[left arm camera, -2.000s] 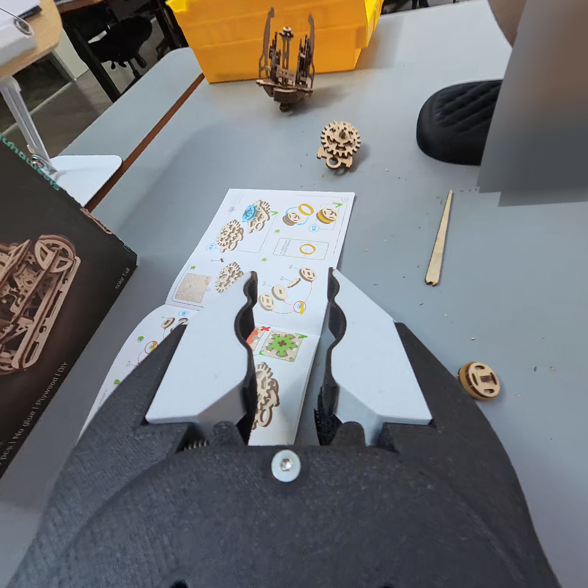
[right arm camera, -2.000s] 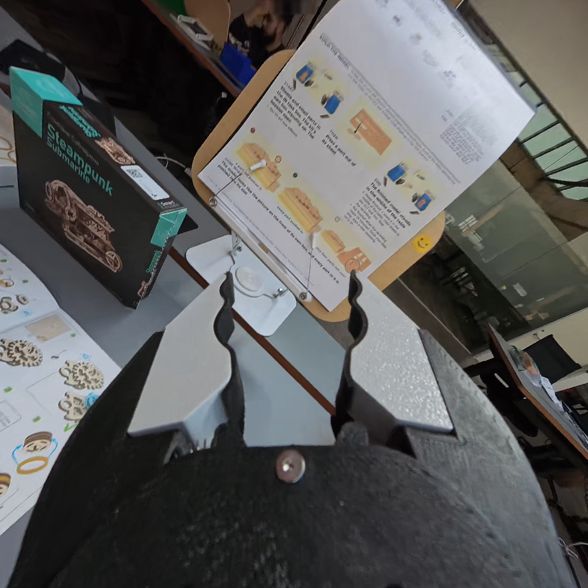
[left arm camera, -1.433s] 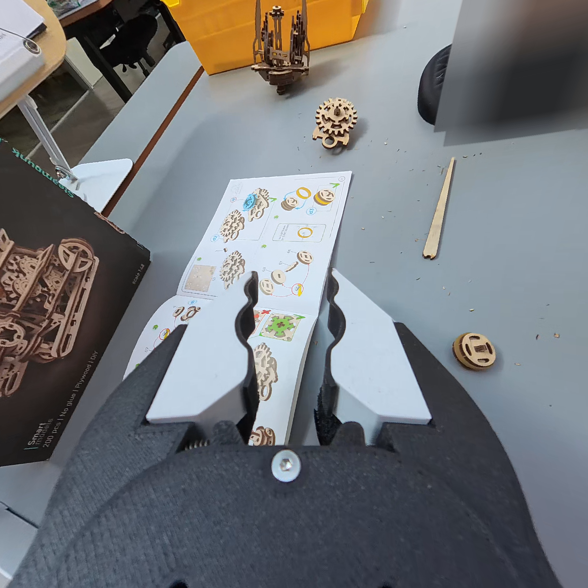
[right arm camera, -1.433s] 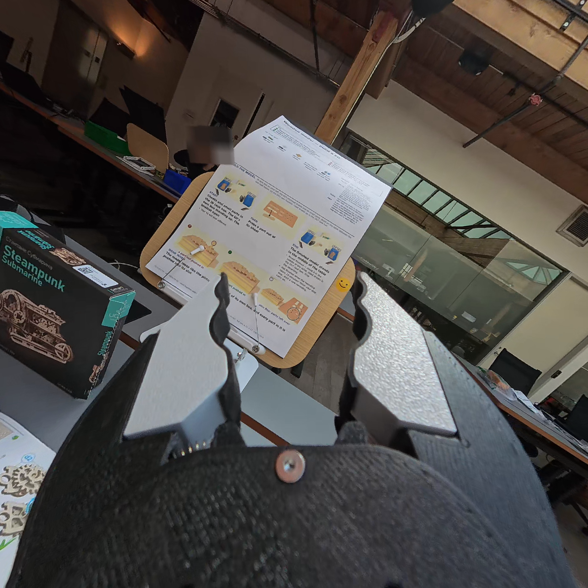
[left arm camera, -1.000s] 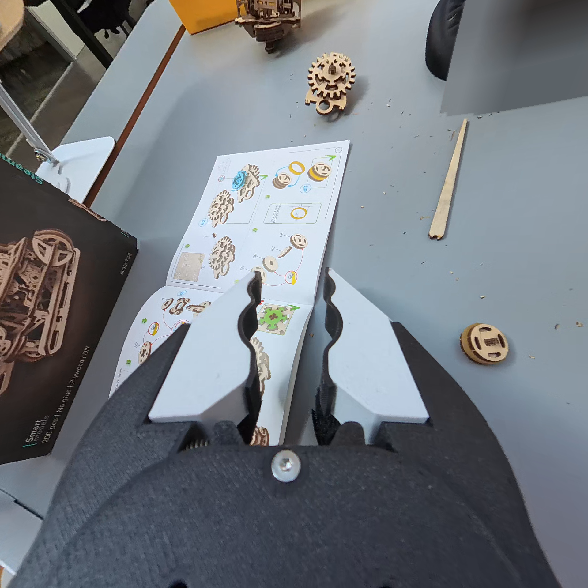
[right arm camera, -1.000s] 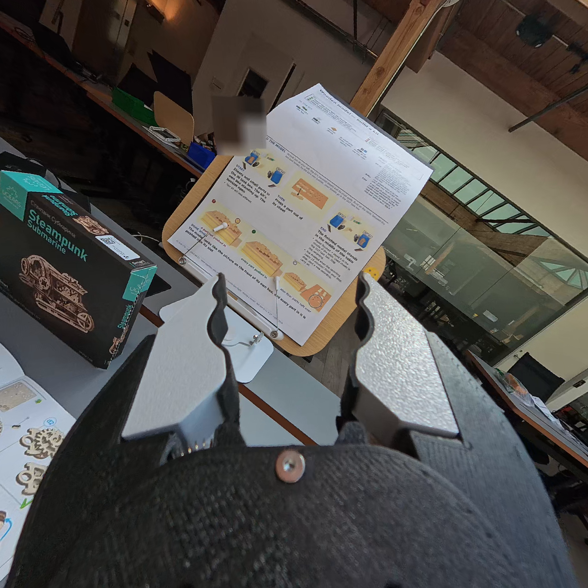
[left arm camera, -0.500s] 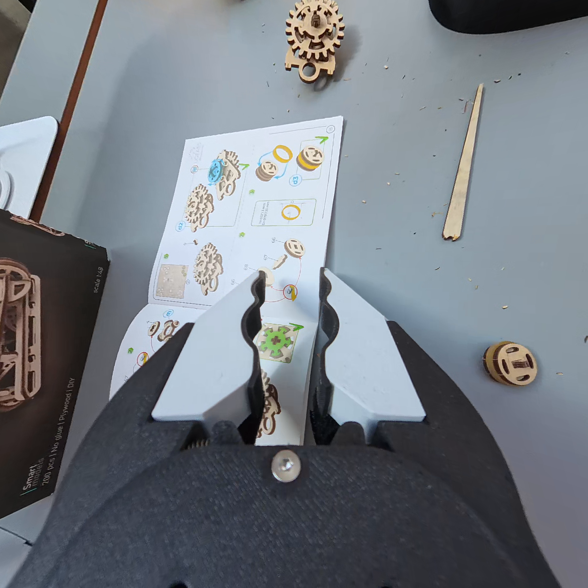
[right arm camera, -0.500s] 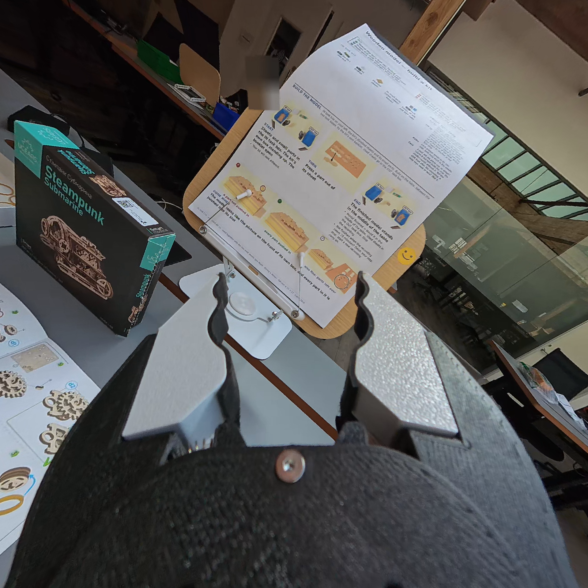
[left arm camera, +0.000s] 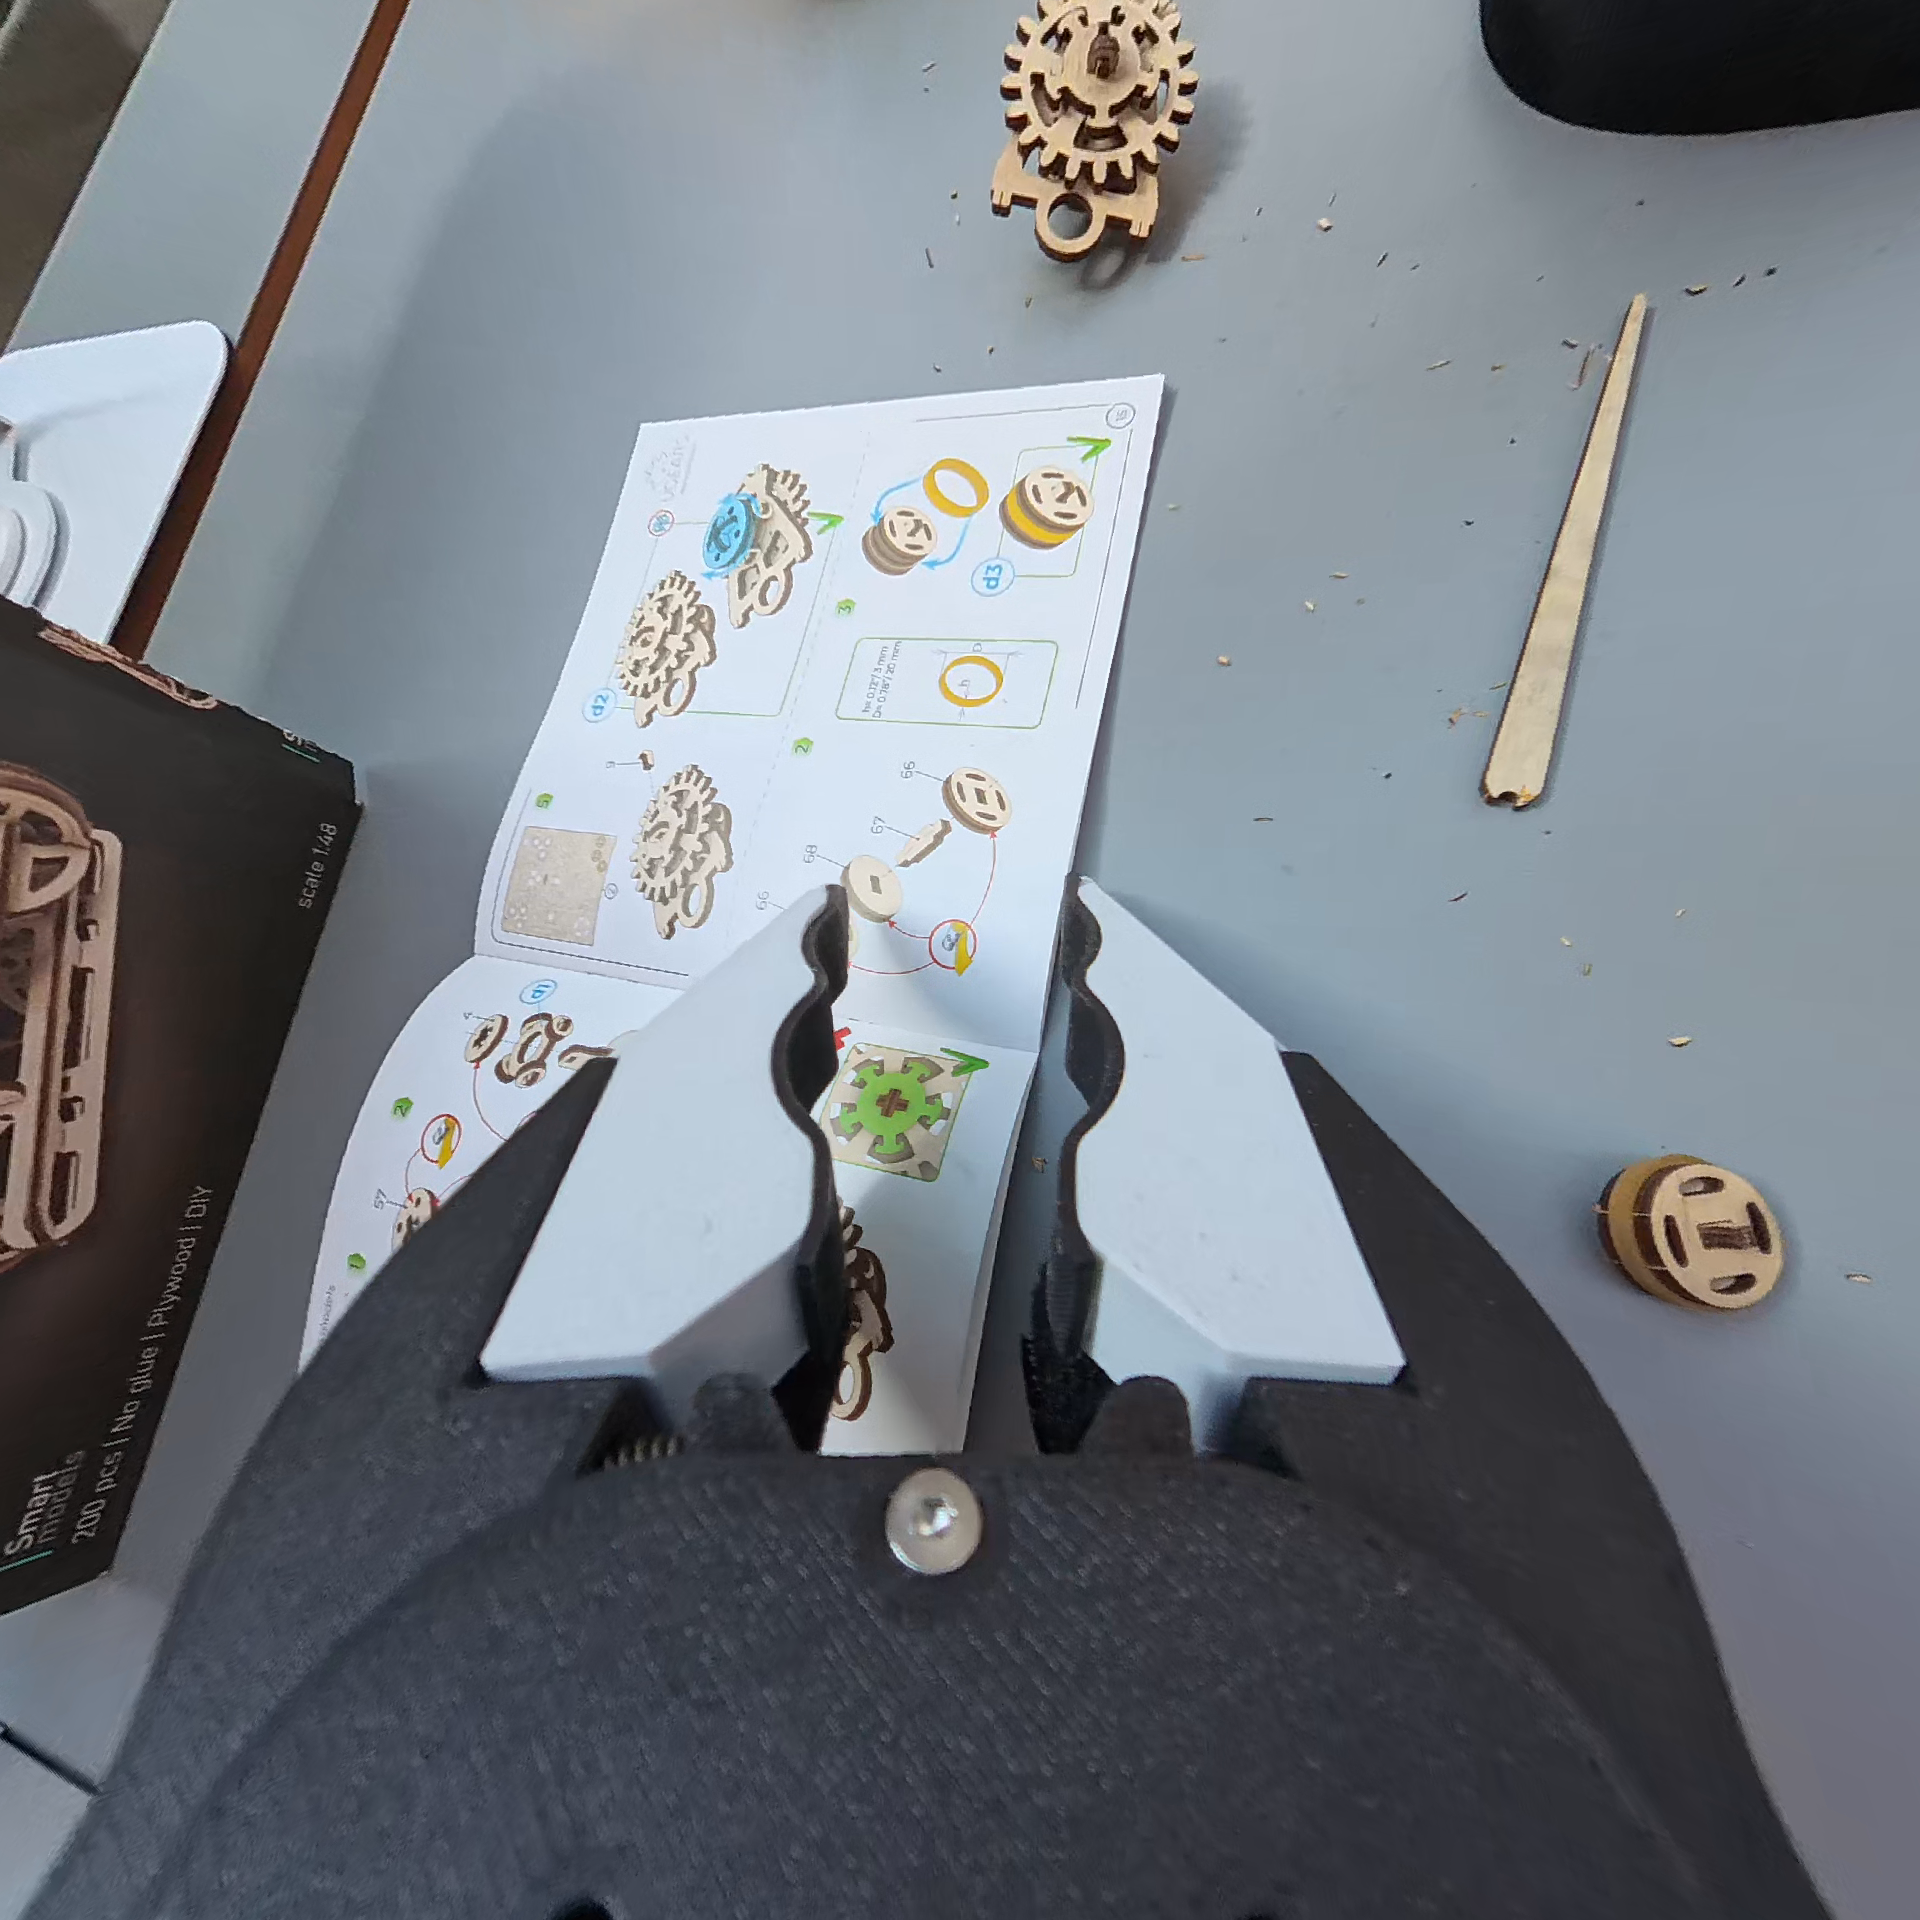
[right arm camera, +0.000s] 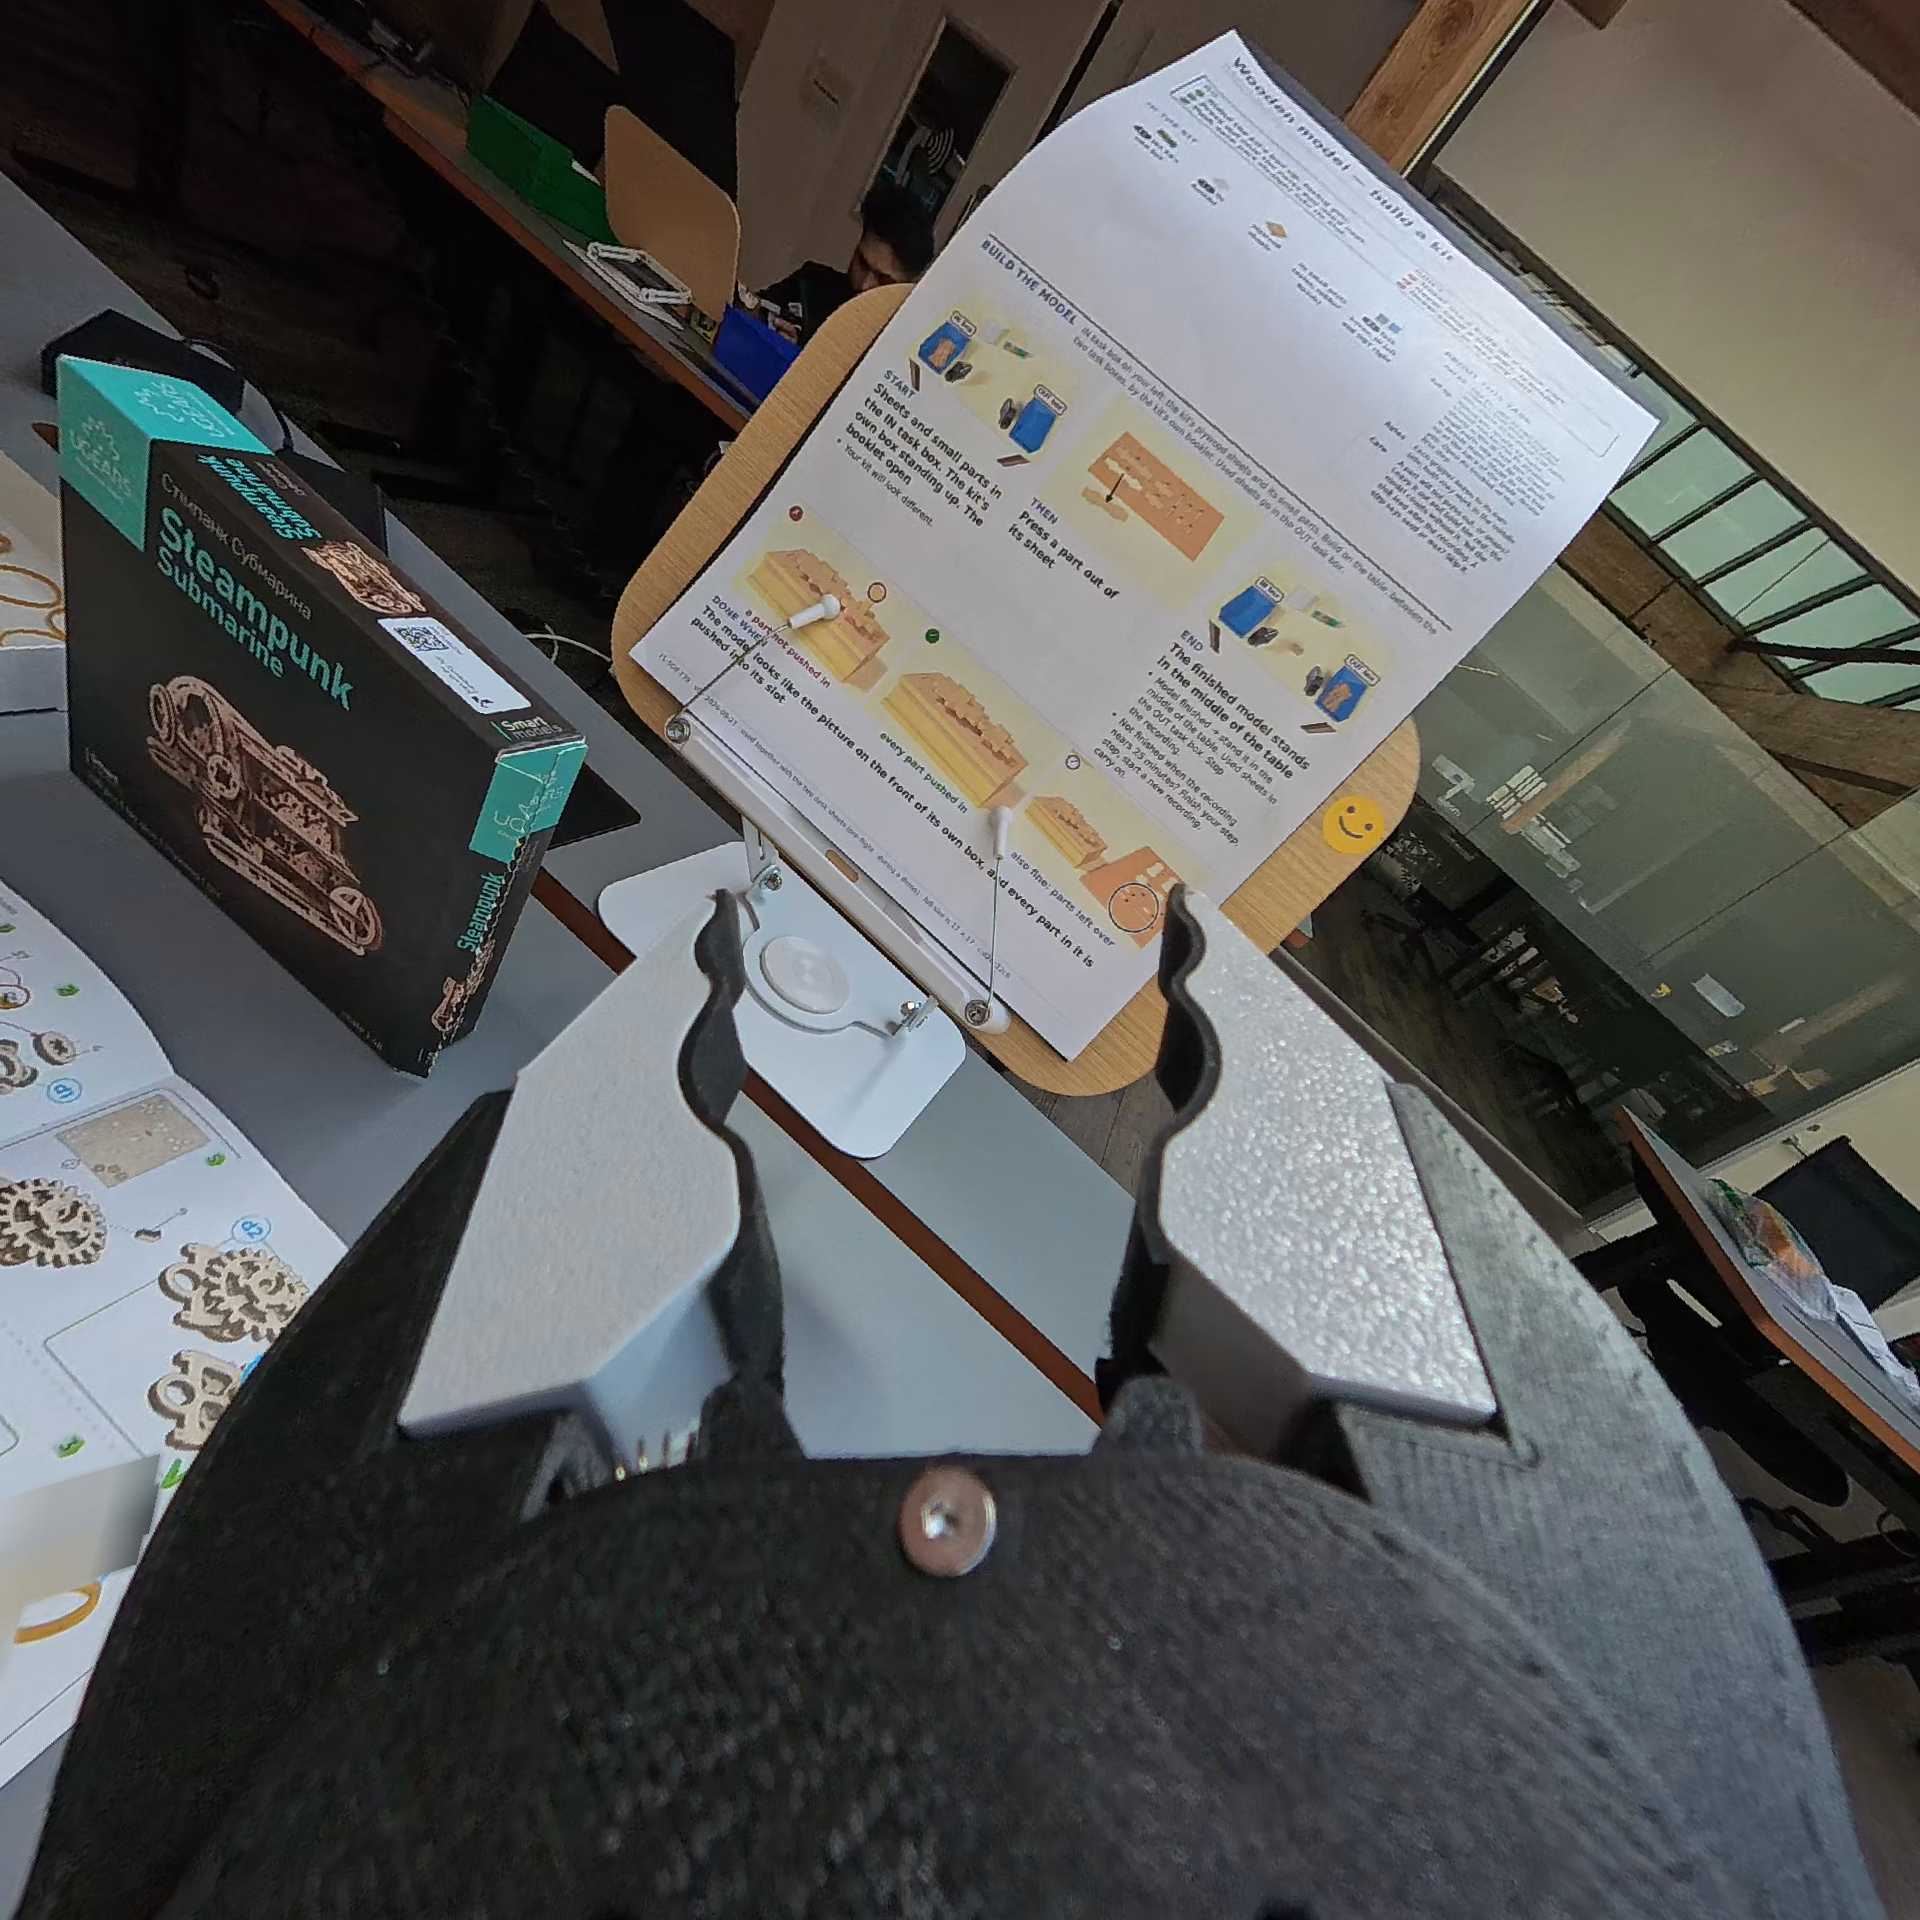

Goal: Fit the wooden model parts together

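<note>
In the left wrist view a wooden gear assembly (left arm camera: 1091, 114) lies at the far end of the grey table (left arm camera: 1351, 987). A small round wooden disc stack (left arm camera: 1694, 1231) lies to the right, and a thin wooden stick (left arm camera: 1564, 571) lies beyond it. My left gripper (left arm camera: 951, 904) is open and empty, hovering over the open instruction booklet (left arm camera: 883, 665). My right gripper (right arm camera: 945, 914) is open and empty, raised and pointing at a paper sheet on a stand (right arm camera: 1122, 499).
The dark kit box (left arm camera: 125, 1091) lies at the left; it also shows in the right wrist view (right arm camera: 291, 707), standing up. A black padded object (left arm camera: 1714, 62) sits at the far right. The stand's white base (right arm camera: 831, 1049) sits by the table edge. A person sits in the background. My left gripper is the nearer one to the thin wooden stick (left arm camera: 1564, 571): about 10 cm, against 30 cm.
My left gripper has tilted down and moved forward over the booklet, so the yellow bin and tall wooden model have left the view. My right gripper has swung about while pointing at the stand.
</note>
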### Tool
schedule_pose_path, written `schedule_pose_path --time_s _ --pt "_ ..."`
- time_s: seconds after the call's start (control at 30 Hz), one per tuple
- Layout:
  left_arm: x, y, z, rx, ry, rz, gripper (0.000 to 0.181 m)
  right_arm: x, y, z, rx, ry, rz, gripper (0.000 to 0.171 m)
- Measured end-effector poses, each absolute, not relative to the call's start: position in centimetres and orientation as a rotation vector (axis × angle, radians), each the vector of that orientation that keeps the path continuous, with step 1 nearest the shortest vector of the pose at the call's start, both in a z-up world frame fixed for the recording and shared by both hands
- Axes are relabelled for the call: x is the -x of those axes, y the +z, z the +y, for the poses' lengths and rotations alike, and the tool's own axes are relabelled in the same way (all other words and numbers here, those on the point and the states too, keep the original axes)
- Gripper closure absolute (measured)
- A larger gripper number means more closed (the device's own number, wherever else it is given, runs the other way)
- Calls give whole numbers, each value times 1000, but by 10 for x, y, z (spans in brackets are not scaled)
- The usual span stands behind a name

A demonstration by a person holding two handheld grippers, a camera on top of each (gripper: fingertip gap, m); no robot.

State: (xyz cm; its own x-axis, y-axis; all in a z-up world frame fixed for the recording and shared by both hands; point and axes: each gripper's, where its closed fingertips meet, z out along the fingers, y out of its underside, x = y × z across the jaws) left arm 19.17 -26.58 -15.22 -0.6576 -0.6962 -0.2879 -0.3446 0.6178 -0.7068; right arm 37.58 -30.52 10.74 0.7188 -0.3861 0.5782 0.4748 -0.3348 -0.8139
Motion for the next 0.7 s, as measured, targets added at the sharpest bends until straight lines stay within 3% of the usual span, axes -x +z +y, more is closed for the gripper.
schedule_pose_path --time_s 0.7 --pt "-186 -151 -260 956 -1029 2243 158 -346 51 -276 1920 -809 -360 94"
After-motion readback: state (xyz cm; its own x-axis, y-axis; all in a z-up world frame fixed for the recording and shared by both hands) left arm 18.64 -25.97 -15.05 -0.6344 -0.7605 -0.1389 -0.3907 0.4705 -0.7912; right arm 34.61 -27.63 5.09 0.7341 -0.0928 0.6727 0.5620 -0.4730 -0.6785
